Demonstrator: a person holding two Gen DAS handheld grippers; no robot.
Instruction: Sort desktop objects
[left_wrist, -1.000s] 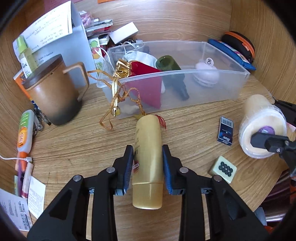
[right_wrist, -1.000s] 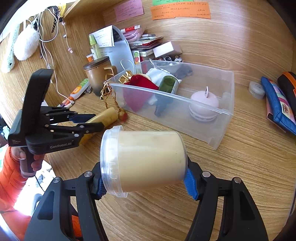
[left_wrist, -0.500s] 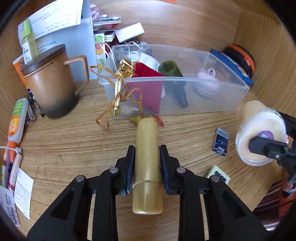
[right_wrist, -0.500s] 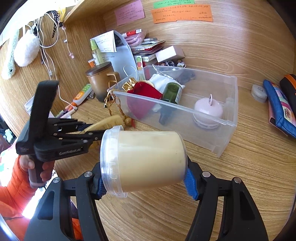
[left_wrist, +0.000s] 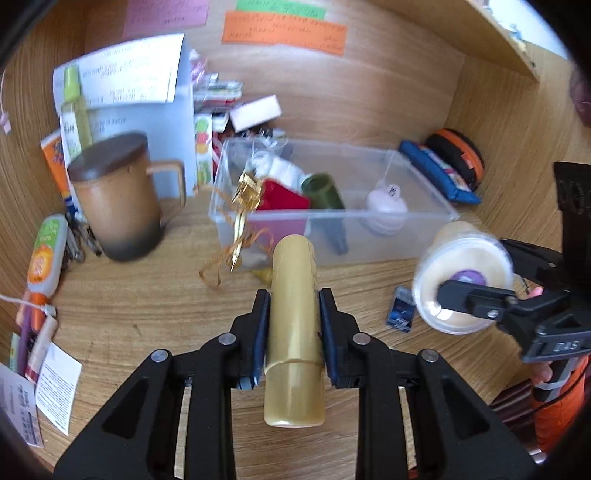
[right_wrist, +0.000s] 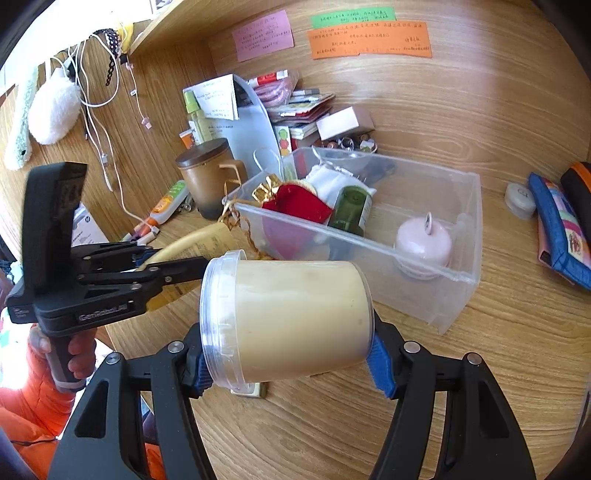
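My left gripper (left_wrist: 292, 314) is shut on a gold tube (left_wrist: 293, 317) and holds it above the desk, pointing at the clear plastic bin (left_wrist: 424, 184). My right gripper (right_wrist: 288, 360) is shut on a cream-filled clear tub (right_wrist: 295, 317), held on its side above the desk in front of the bin (right_wrist: 469, 236). The tub (left_wrist: 461, 273) and right gripper also show at the right of the left wrist view. The bin holds a red pouch (right_wrist: 299, 201), a green bottle (right_wrist: 351, 210), a pink round object (right_wrist: 423, 243) and a white cloth (right_wrist: 328, 181).
A brown lidded mug (left_wrist: 114, 199) stands left of the bin. Tubes and papers (left_wrist: 44, 254) lie at the far left. A small dark card (left_wrist: 400, 308) lies on the desk. A blue pouch (right_wrist: 557, 229) and a small round case (right_wrist: 519, 195) lie right of the bin.
Both grippers have risen with their loads; the gold tube has left the desk and its tip has moved closer to the bin. The tub is higher and closer to the bin.
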